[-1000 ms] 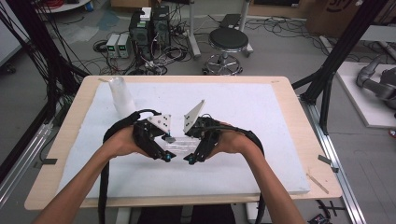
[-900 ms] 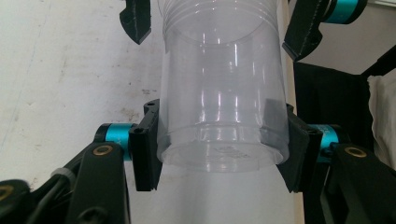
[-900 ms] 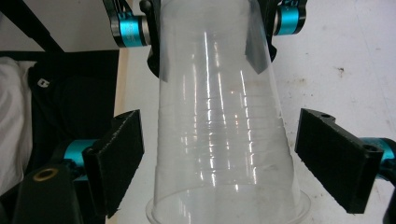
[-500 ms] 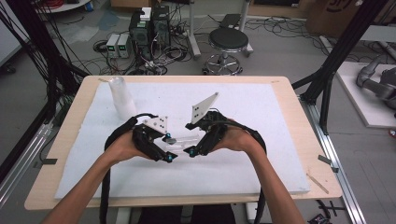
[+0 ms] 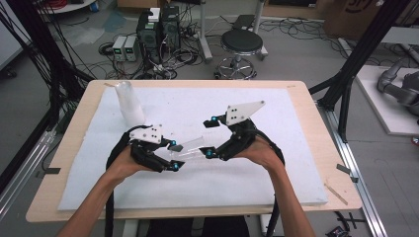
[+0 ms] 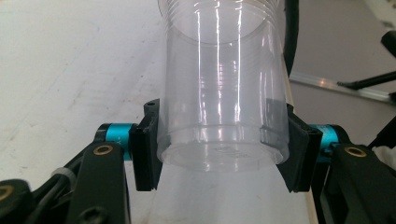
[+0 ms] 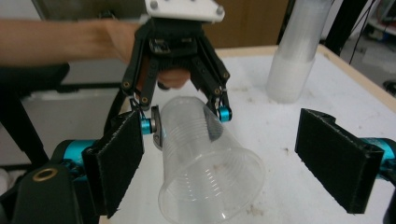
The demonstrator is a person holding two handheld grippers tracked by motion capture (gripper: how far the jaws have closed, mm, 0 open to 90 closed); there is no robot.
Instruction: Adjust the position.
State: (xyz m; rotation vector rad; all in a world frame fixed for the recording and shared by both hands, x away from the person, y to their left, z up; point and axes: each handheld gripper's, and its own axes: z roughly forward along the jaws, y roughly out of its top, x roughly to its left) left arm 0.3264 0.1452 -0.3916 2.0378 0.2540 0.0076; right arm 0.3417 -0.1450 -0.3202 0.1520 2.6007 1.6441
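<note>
Two tongs, one clear cup, one cup stack, on a white-covered surface.

Left tongs [image 5: 174,156]: closed on the clear plastic cup [image 5: 190,147]. In the left gripper view the black pads [image 6: 145,151] press both sides of the cup's base end [image 6: 222,100], the cup pointing away along the jaws. Blue fittings sit behind each pad; a white plate tops the body.

Right tongs [image 5: 211,137]: jaws standing wide apart, having just closed a little, pressing on nothing. In the right gripper view its two ribbed black pads [image 7: 337,158] flank the cup's open mouth [image 7: 210,179] without touching it; the left tongs [image 7: 189,119] show beyond, clamped on the cup's narrow end.

Cup: transparent thin plastic, tapered, ringed with fine ridges near the rim, faint smudges inside. It lies tilted, near level, held just above the surface [image 5: 276,108] between the two tongs, mouth toward the right tongs.

Stack of clear cups [image 5: 129,103]: tall, cloudy-white column, standing upright at the far left of the surface, well apart from the held cup.

Surface: pale wooden top under a white, slightly speckled mat.
</note>
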